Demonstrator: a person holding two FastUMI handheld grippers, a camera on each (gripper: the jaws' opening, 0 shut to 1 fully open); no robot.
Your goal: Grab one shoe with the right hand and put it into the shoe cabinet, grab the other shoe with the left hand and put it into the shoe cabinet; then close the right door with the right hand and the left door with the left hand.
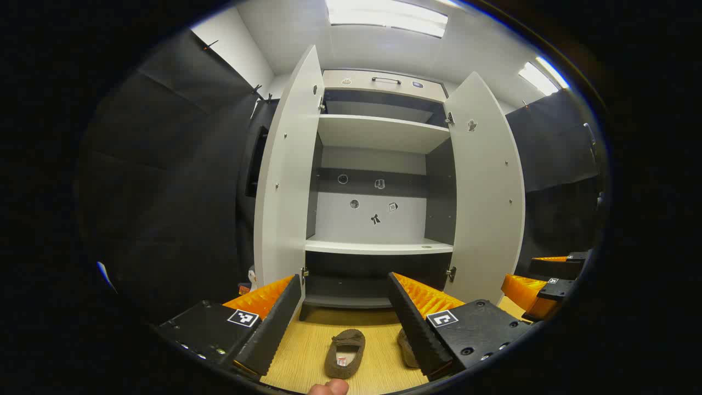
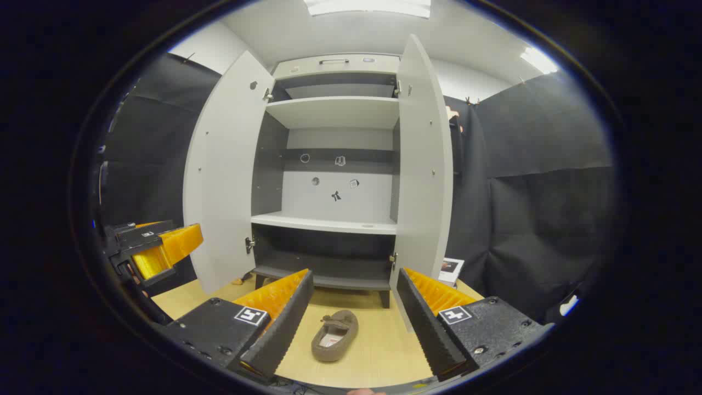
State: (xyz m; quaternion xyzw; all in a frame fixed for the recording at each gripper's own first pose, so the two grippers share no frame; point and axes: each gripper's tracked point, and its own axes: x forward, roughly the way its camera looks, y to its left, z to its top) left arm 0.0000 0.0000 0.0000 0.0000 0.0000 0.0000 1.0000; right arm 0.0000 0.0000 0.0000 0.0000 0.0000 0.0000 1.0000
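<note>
In the left gripper view, your left claw (image 1: 345, 312) has its two fingers wide apart and nothing is between them. Between the fingers, lower in the picture, one brown shoe (image 1: 344, 353) lies on the wooden floor (image 1: 307, 351) with its opening up. A second shoe (image 1: 407, 349) lies just beside it on the right, and it is partly hidden behind the right finger. The shoe cabinet (image 1: 378, 181) stands in front of you with the left door (image 1: 288, 181) and the right door (image 1: 485, 192) both swung open, and its middle shelf (image 1: 378, 247) is bare. At the right edge you can see your right claw (image 1: 540, 285), but from here I cannot tell how its fingers stand. In the right gripper view, your right claw (image 2: 354, 312) is also spread wide and holds nothing. A brown shoe (image 2: 334, 334) lies on the floor (image 2: 378, 351) between the fingers, in front of the shoe cabinet (image 2: 334, 164), not touching either finger. Both doors stand open, the left door (image 2: 222, 175) and the right door (image 2: 425, 159). Your left claw (image 2: 156, 249) shows at the left edge, near the left door. A small box (image 2: 451, 270) stands on the floor beside the right door.
</note>
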